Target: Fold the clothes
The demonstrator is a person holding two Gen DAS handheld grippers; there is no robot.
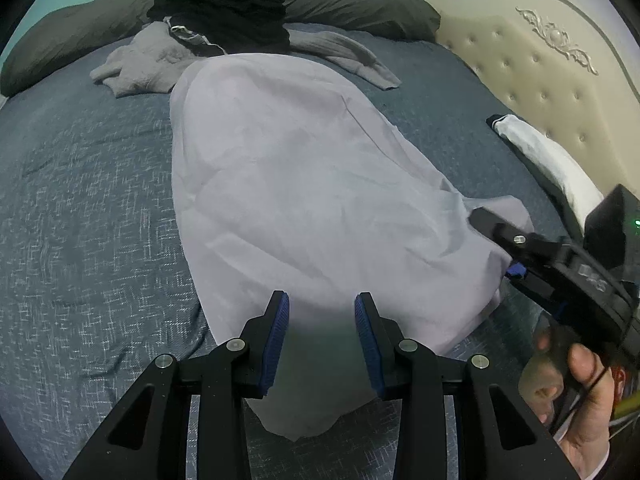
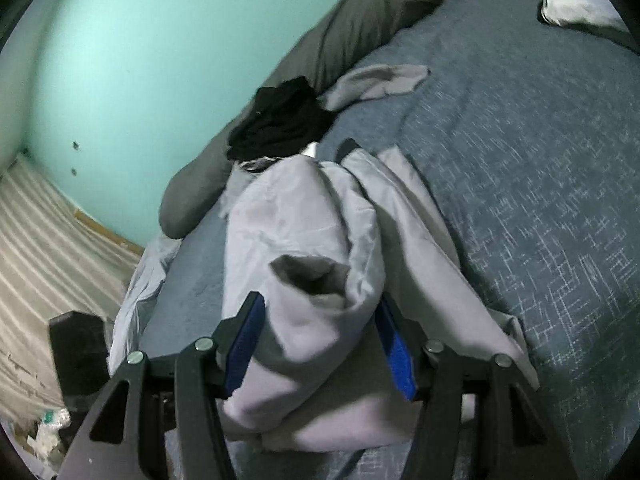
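Pale lilac garment (image 1: 304, 184) spread on bed (image 1: 88, 208). Left tool (image 1: 320, 300) parted, empty above near hem. Right tool (image 2: 320, 312) parted around bunched corner, not clamped. Risk: corner slipping out, fold collapsing crooked.

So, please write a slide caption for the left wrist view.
Left gripper hovers over a pale grey garment spread on the blue bedspread.
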